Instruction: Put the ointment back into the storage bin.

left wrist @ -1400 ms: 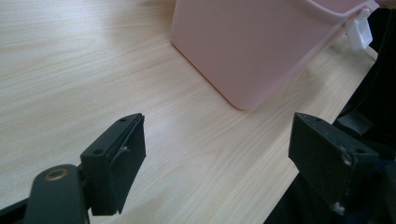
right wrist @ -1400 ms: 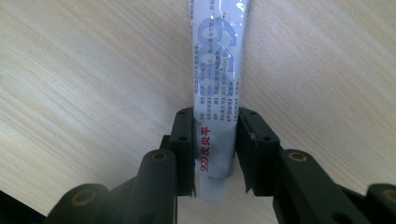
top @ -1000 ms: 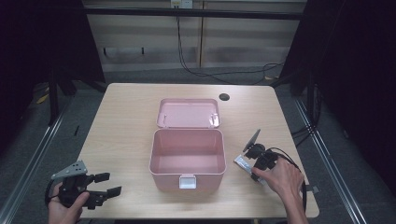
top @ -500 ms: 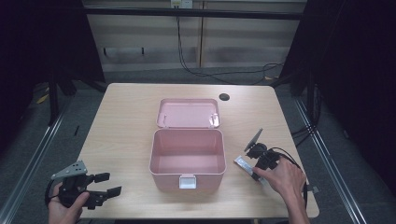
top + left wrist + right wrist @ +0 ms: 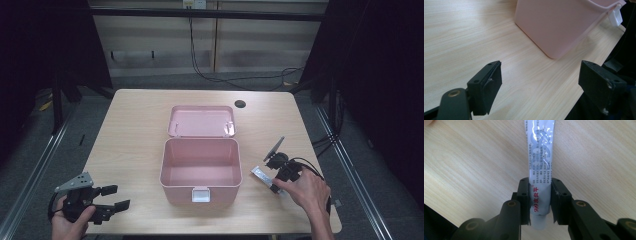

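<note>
An open pink box (image 5: 200,172) stands mid-table, its lid (image 5: 201,121) laid back flat behind it and a white latch (image 5: 201,194) on its front wall. To its right, my right gripper (image 5: 272,175) is shut on a silver-white tube (image 5: 260,175). In the right gripper view the jaws (image 5: 540,200) clamp the tube (image 5: 541,157) near its cap end, and red print runs along it. I cannot tell whether the tube rests on the wood or hangs just above it. My left gripper (image 5: 112,197) is open near the front left corner. Nothing is between its jaws (image 5: 544,80), which point toward the box corner (image 5: 564,22).
The light wooden table (image 5: 130,130) has a small round black hole (image 5: 240,104) near its back edge. The table's front edge runs close beside the left gripper. Metal rails and dark floor surround the table, with cables behind it.
</note>
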The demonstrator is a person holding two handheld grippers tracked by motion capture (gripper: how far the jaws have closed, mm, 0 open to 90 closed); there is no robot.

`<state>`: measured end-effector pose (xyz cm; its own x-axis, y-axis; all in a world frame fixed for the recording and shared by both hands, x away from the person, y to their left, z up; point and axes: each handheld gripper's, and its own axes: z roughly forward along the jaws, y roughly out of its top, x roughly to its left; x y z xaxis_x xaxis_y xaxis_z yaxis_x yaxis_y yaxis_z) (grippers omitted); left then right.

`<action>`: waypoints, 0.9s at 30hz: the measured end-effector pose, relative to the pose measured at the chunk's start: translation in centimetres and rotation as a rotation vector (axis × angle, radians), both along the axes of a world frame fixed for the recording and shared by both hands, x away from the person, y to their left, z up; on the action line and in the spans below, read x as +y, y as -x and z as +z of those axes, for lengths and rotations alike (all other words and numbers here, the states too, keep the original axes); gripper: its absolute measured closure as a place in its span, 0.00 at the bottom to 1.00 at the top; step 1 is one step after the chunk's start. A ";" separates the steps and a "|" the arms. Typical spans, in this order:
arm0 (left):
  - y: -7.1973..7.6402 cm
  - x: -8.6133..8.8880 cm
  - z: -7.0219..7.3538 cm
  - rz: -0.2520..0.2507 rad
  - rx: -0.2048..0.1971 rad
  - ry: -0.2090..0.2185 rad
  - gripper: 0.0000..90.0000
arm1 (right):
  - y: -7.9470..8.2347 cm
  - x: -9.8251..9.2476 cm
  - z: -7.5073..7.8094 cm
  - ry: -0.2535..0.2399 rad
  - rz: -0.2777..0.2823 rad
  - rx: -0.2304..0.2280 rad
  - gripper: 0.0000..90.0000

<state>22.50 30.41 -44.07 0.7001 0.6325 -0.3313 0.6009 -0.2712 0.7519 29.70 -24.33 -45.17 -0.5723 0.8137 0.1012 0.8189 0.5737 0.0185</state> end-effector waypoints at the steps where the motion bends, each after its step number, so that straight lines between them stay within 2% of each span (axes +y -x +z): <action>1: 0.0 0.0 0.0 0.000 0.000 0.000 0.21 | 0.0 0.0 0.1 -0.003 0.001 0.000 0.80; 2: 0.0 0.0 0.0 0.001 -0.001 -0.001 0.21 | 0.1 -0.1 0.2 -0.017 0.006 -0.006 0.80; 6: 0.0 0.0 0.0 0.000 0.000 0.000 0.21 | 0.2 -0.2 0.6 -0.015 0.006 -0.013 0.80; 12: 0.0 0.0 0.0 0.001 -0.001 -0.001 0.21 | 0.4 -0.4 0.9 -0.039 0.004 -0.018 0.80; 27: 0.0 -0.1 0.0 0.001 0.001 0.000 0.21 | 0.7 -0.6 2.2 -0.050 0.020 -0.028 0.80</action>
<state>22.52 30.36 -44.11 0.6990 0.6332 -0.3324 0.6022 -0.2705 0.7511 28.95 -24.91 -42.99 -0.5917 0.7965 0.1248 0.8060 0.5878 0.0702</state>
